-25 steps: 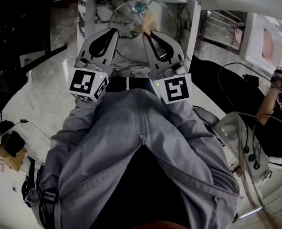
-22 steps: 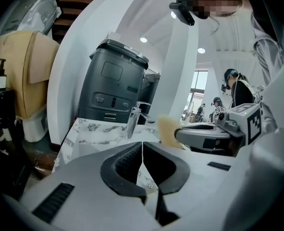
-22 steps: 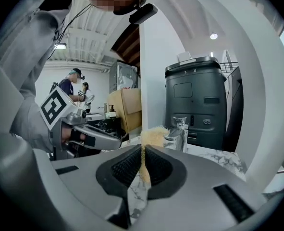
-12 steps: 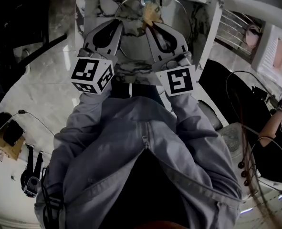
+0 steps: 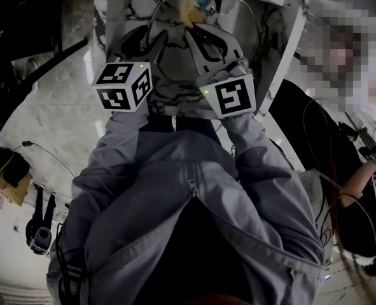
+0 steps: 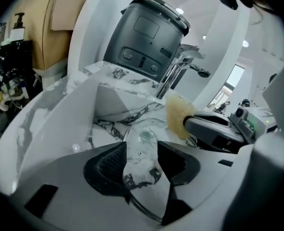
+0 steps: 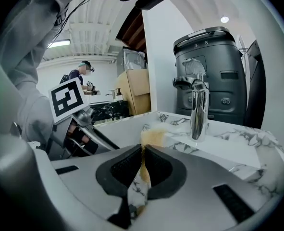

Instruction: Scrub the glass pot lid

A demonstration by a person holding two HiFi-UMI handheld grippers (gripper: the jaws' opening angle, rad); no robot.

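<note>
- Left: the left gripper (image 6: pixel 142 150) points down into the sink. Its jaws have just been opening and now stand well apart. The lid's rim runs through the gap between them, yet neither pad presses on it, so we read this gripper as holding nothing.
- Centre: the marbled sink (image 5: pixel 175 97) contains the glass pot lid (image 6: pixel 146 135). The lid sits in the basin ahead of both grippers and below the faucet. Through the left gripper's gap we see its knob and a small vent hole.
- Centre-right: the tan sponge (image 5: pixel 189 9) hangs over the lid, just beside the knob. We cannot tell whether it touches the glass.
- Right: the right gripper (image 7: pixel 142 148) has its jaws almost together, pinching the near end of the sponge. The rest of the sponge sticks out past the fingertips.
- Far right: the chrome faucet (image 7: pixel 199 107) stands on the sink's back edge, with a dark grey appliance (image 7: pixel 214 71) behind it.
</note>
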